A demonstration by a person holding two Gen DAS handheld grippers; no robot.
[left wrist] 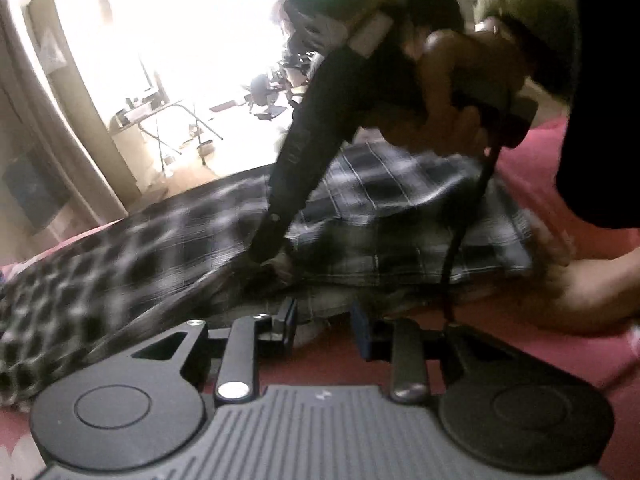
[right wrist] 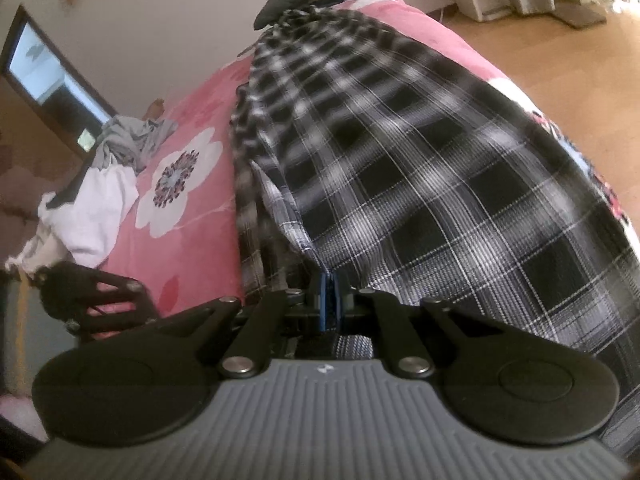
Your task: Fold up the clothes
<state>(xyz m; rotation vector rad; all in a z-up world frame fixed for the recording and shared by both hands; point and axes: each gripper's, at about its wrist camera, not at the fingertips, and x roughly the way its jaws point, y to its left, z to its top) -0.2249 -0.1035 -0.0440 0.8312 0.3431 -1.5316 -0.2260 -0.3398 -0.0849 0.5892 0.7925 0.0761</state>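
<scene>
My right claw is pinched tight on the checked shirt lying on the pink bed, my left claw gapes beside its hem, so next I fold it over.

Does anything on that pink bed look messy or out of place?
Yes. A crumpled heap of white and grey clothes sits at the edge of the pink floral bedspread, unfolded, and the checked shirt lies rumpled. Nothing looks spilled or damaged.
</scene>
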